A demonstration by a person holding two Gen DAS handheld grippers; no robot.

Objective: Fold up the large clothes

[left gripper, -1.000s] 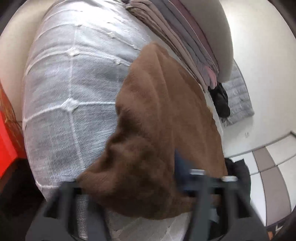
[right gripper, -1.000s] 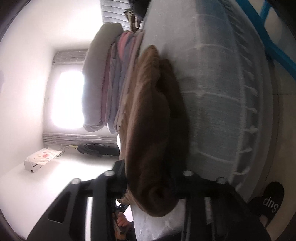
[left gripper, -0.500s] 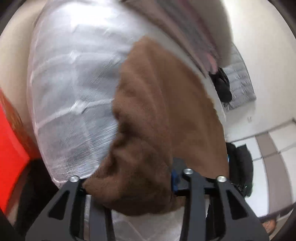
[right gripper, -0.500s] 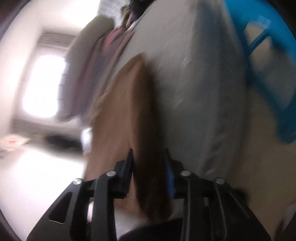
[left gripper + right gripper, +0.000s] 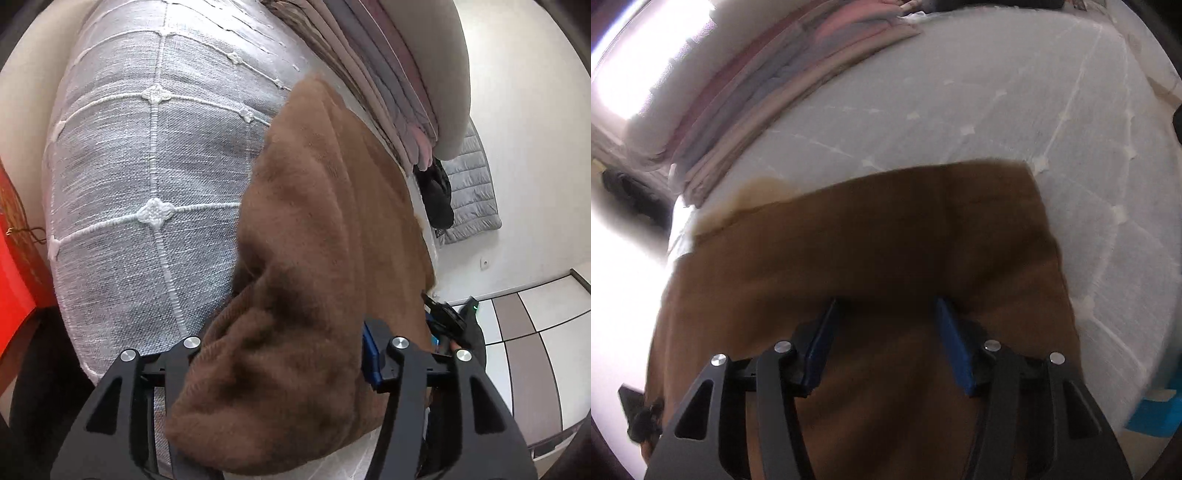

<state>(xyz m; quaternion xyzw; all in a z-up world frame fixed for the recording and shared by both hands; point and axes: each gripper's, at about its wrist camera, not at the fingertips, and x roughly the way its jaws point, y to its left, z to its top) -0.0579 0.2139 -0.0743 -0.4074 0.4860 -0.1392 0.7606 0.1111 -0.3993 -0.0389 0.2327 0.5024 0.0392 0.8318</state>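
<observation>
Both tongs, left and right, opening off the fleece; we risk the fold slumping over the bed edge.

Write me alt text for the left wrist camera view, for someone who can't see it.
A bulky fold of brown fleece garment sits between the opening jaws of the left gripper, lying on a bed with a grey-white quilted cover. A stack of folded clothes lies beyond it, and tiled floor shows at right.

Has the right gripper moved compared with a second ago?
Yes. The right gripper swung around: the stack of folded clothes now lies upper left, no longer straight ahead.
</observation>
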